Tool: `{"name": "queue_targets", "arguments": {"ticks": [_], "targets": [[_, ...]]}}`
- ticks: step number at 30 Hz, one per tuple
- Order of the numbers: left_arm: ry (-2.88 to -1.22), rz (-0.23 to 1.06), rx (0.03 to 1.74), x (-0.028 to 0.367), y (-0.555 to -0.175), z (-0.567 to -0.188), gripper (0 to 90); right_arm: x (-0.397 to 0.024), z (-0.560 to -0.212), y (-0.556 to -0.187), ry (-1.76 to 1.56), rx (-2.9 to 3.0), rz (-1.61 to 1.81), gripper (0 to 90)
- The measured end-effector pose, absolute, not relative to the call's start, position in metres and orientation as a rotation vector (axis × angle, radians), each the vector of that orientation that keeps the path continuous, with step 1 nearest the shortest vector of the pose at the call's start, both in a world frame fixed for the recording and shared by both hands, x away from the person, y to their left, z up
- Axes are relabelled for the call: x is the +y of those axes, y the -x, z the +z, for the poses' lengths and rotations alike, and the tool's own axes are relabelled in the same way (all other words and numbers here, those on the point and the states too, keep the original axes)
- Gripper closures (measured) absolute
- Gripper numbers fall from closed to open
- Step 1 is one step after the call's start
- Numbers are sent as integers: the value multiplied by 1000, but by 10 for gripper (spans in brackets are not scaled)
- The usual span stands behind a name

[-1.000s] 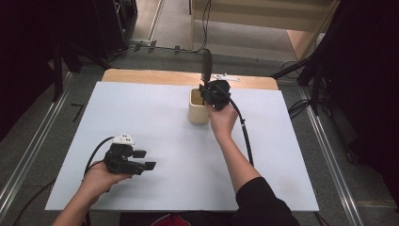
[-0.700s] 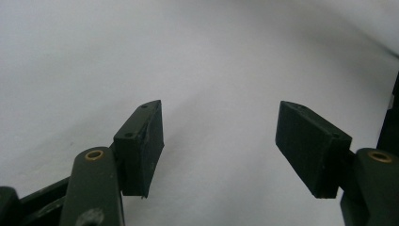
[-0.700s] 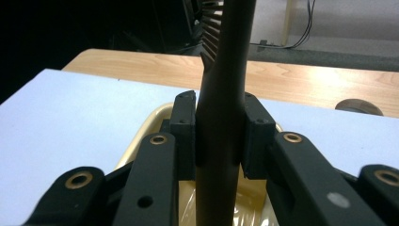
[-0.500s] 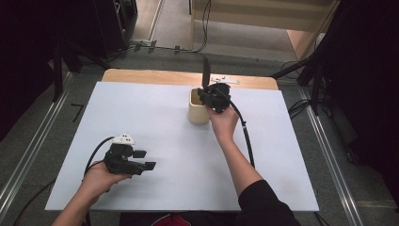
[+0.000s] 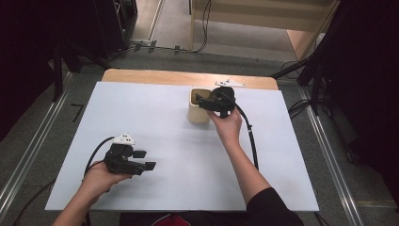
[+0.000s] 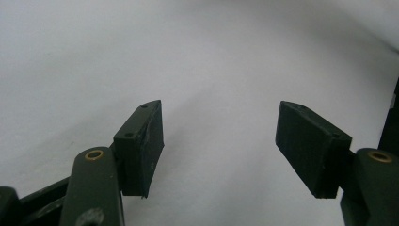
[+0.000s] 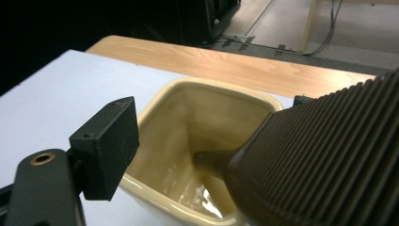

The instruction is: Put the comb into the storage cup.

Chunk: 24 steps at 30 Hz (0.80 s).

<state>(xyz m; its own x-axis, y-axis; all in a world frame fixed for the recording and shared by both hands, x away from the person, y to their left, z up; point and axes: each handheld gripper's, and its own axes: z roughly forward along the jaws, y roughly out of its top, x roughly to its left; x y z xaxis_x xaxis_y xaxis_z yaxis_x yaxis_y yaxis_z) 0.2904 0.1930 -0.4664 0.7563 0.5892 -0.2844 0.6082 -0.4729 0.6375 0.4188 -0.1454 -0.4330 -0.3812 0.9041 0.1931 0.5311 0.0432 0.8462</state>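
A cream square cup [image 5: 197, 115] stands at the back middle of the white sheet. My right gripper [image 5: 207, 101] hovers at its rim, tilted over the opening. In the right gripper view a dark ribbed utensil [image 7: 320, 155] slants down into the cup [image 7: 211, 87], its narrow end at the bottom. The right gripper [image 7: 207, 141] stands open: its left finger [image 7: 106, 146] is well apart from the utensil, and the other finger is hidden behind it. My left gripper [image 5: 143, 160] rests low at the front left, open, with only bare sheet between its fingers [image 6: 141, 146].
The white sheet [image 5: 155, 127] covers most of the table, and a wooden strip [image 5: 155, 76] shows along the back. A small white piece [image 5: 230, 84] lies at that back edge. The right gripper's cable [image 5: 251, 141] trails beside the forearm. Metal rails run along both sides on the floor.
The dark utensil, standing up above the cup in the right gripper before, has tipped and gone down into the cup. The right gripper has turned over the rim. The left gripper has stayed put.
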Motion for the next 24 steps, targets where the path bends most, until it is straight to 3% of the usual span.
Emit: {"name": "queue_targets", "arguments": {"ticks": [24], "targets": [[-2192,-34,894,193,-291,-466,342,-164,-437,-388,-1433,2003,1284,159]]}}
